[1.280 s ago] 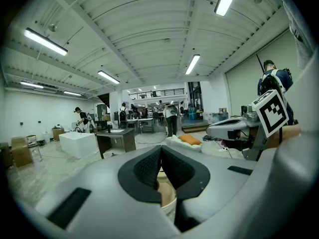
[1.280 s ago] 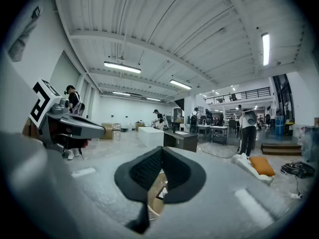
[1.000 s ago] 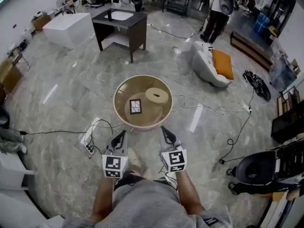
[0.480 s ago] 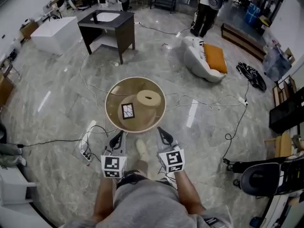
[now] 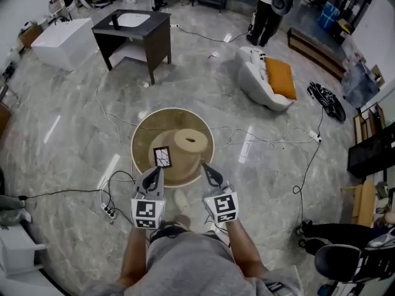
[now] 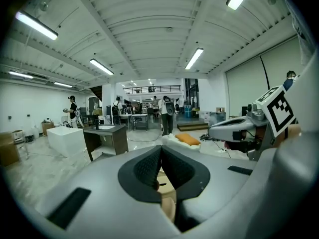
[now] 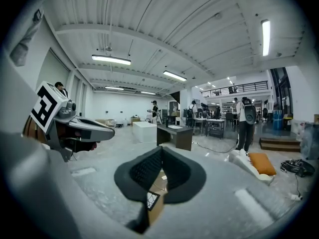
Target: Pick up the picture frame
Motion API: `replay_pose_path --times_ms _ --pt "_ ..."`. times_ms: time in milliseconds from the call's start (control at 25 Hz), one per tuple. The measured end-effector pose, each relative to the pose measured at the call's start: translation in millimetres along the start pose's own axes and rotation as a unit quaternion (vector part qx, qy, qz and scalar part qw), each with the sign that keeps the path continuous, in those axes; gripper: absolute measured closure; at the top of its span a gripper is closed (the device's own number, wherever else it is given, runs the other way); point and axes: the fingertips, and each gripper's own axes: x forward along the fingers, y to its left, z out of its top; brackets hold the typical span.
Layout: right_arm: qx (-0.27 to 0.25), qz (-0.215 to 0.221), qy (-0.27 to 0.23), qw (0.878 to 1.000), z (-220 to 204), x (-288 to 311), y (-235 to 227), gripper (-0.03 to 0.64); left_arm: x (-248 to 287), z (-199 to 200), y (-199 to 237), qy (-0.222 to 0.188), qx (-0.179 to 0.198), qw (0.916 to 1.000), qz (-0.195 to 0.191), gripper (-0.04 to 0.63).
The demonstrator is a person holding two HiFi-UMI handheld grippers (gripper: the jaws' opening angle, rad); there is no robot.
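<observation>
The picture frame [image 5: 162, 157], small and dark-edged with a white cracked pattern, lies on the near left of a round tan table [image 5: 145, 137]. A beige ring-shaped roll [image 5: 190, 140] sits beside it to the right. My left gripper [image 5: 154, 175] is shut and empty, its tips at the table's near edge just short of the frame. My right gripper [image 5: 207, 170] is also shut and empty, at the near right edge. In the right gripper view the picture frame [image 7: 152, 199] shows just below the shut jaws. In the left gripper view only a strip of tan table [image 6: 167, 187] shows under the jaws.
A dark desk with a white basin [image 5: 133, 32] and a white block [image 5: 58, 42] stand far left. A white seat with an orange cushion [image 5: 271, 79] lies far right. Cables and a power strip [image 5: 108, 211] run over the floor by the table. A person [image 5: 268, 8] stands at the back.
The view and both grippers have moved forward to the table, which now sits right at the fingertips. Both grippers stayed shut.
</observation>
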Motion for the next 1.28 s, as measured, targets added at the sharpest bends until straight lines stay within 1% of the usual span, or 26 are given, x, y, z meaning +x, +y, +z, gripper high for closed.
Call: replay_pose_path --times_ms 240,440,640,880,1160,1280 --pt "-0.008 0.021 0.008 1.0 10.8 81.9 -24.3 0.615 64.4 4.6 53.0 0.012 -0.01 0.9998 0.015 0.577" --pt "-0.006 0.04 0.018 0.999 14.3 141.6 -37.2 0.615 103.1 6.4 90.3 0.02 -0.021 0.9992 0.028 0.577" --pt "-0.007 0.066 0.026 0.997 13.7 188.7 -36.9 0.615 125.5 1.6 125.0 0.028 -0.032 0.9979 0.049 0.577" --pt "0.002 0.089 0.045 0.995 4.3 232.6 -31.1 0.615 138.8 -7.2 162.7 0.037 -0.046 0.9953 0.077 0.577" --pt "0.018 0.126 0.084 0.988 -37.3 288.8 -20.2 0.615 160.3 -50.3 199.8 0.065 -0.076 0.989 0.109 0.577" --pt "0.021 0.144 0.105 0.984 -70.3 315.9 -14.3 0.615 176.5 -90.3 213.2 0.079 -0.103 0.9836 0.125 0.577"
